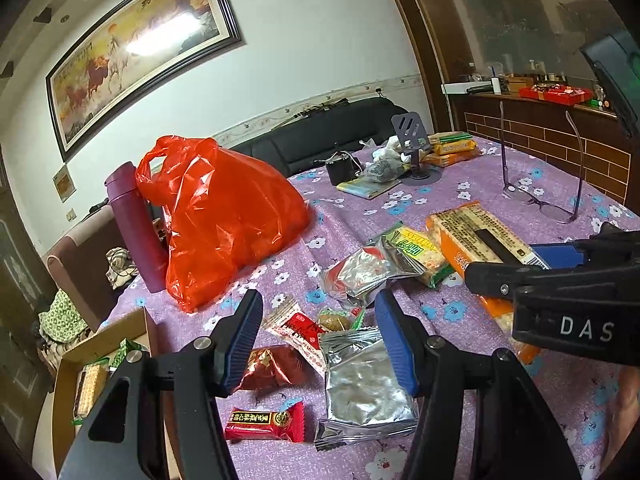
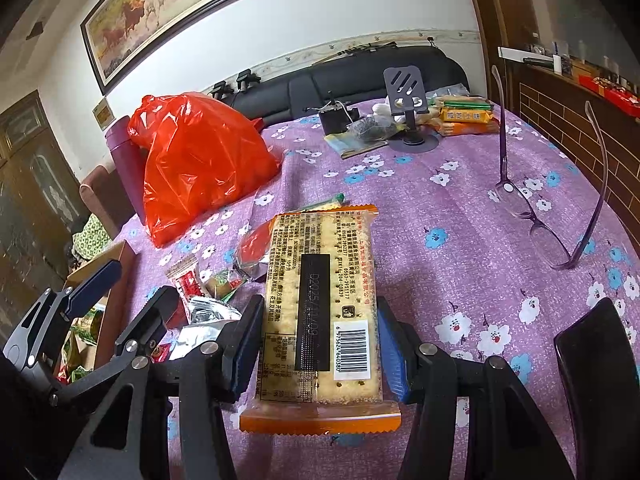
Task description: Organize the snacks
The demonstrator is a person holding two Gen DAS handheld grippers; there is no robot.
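Observation:
My right gripper (image 2: 320, 308) is shut on an orange cracker pack (image 2: 320, 320), its pads pressed on both long sides; the pack also shows in the left wrist view (image 1: 464, 236). My left gripper (image 1: 318, 312) is open and empty above several loose snacks: a silver packet (image 1: 364, 384), a dark red foil sweet (image 1: 268, 366), a red and white sweet (image 1: 298, 330), a red bar (image 1: 266, 426) and a green cracker pack (image 1: 416, 254). A cardboard box (image 1: 100, 344) with snack packs inside stands at the table's left edge.
A red plastic bag (image 1: 224, 220) and a purple flask (image 1: 134, 224) stand at the left. Glasses (image 2: 548, 208) lie at the right. A phone stand (image 2: 408, 116), more cracker packs (image 2: 464, 118) and small clutter sit at the far side of the purple flowered tablecloth (image 2: 440, 264).

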